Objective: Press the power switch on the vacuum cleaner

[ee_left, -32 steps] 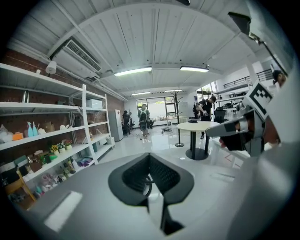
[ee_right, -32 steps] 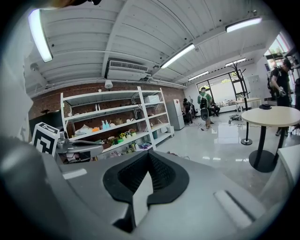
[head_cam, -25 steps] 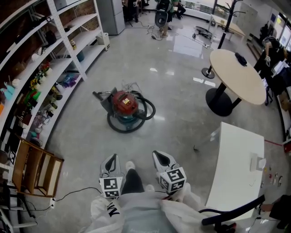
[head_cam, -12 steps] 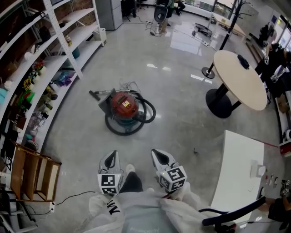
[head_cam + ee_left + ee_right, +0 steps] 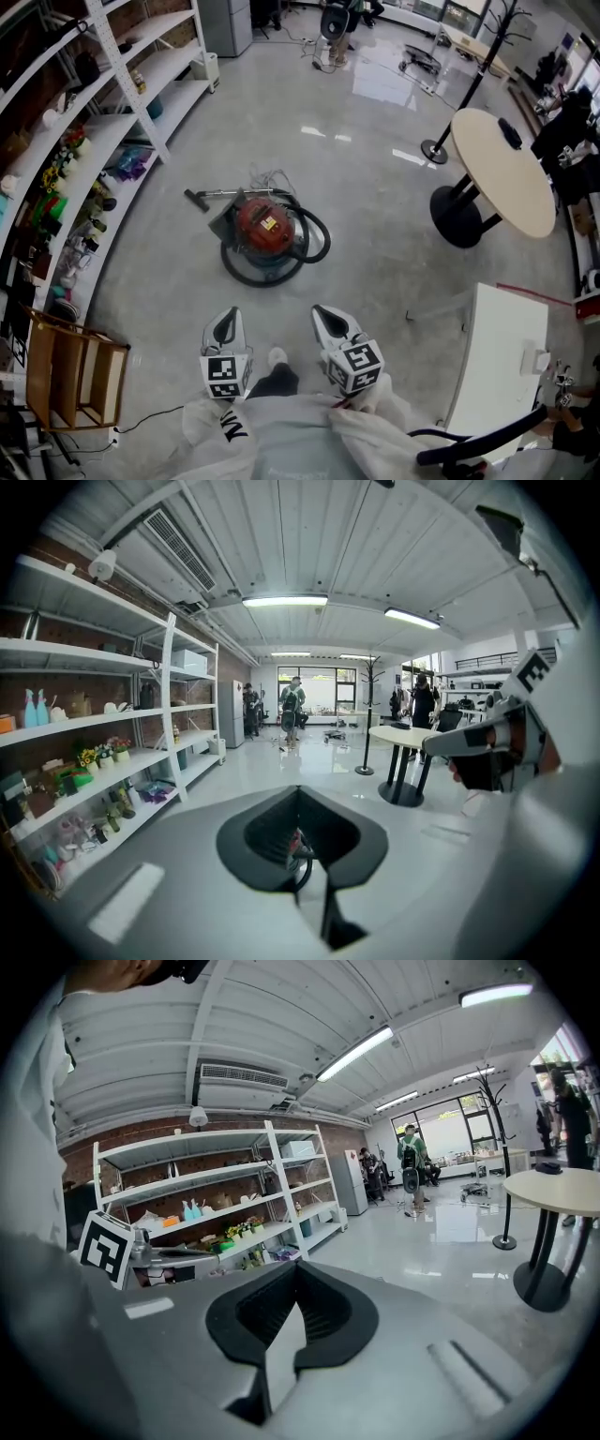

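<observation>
The vacuum (image 5: 265, 228) stands on the floor, well ahead of both grippers. The left gripper (image 5: 230, 323) and right gripper (image 5: 326, 321) have their jaws together, holding nothing. The shelves (image 5: 112, 122) carry small things, perhaps toys.

One vacuum cleaner (image 5: 264, 228), two tools (image 5: 228, 330) (image 5: 334, 327)

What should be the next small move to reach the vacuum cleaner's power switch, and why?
Probably a step forward toward the red vacuum cleaner. It sits on the floor well ahead, while the left gripper and right gripper, both shut and empty, are far short of it and touch nothing.
</observation>
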{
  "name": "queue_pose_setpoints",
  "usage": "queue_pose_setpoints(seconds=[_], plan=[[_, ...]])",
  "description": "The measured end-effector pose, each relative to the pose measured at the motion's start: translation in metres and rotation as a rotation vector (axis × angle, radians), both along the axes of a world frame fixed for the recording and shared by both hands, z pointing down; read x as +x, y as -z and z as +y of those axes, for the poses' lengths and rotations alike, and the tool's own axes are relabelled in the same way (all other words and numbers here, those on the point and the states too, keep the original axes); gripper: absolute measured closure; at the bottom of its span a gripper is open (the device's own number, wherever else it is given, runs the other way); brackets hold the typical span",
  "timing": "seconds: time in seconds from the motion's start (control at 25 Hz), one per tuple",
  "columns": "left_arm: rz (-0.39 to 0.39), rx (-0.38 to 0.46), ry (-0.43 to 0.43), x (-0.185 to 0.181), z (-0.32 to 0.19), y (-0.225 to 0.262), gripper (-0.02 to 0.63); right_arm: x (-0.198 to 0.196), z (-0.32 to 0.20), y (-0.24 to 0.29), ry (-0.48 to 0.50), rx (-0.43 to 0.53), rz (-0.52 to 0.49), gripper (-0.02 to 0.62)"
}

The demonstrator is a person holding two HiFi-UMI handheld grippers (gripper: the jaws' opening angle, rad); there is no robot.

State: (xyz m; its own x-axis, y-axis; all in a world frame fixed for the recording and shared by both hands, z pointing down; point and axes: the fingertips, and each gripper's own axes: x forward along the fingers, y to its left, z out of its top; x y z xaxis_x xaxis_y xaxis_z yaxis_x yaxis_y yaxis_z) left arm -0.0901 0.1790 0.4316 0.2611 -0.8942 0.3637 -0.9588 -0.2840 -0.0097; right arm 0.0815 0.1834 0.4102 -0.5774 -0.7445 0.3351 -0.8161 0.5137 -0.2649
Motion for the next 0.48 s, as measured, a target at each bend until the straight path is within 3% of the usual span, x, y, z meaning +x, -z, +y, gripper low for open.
queue_pose_setpoints(seconds=[0.48], plan=[[0.008, -0.02, -0.02, -0.032, -0.039, -0.01, 0.606, -0.036, -0.042, -0.004, -0.008, -0.009, 0.023, 0.595]])
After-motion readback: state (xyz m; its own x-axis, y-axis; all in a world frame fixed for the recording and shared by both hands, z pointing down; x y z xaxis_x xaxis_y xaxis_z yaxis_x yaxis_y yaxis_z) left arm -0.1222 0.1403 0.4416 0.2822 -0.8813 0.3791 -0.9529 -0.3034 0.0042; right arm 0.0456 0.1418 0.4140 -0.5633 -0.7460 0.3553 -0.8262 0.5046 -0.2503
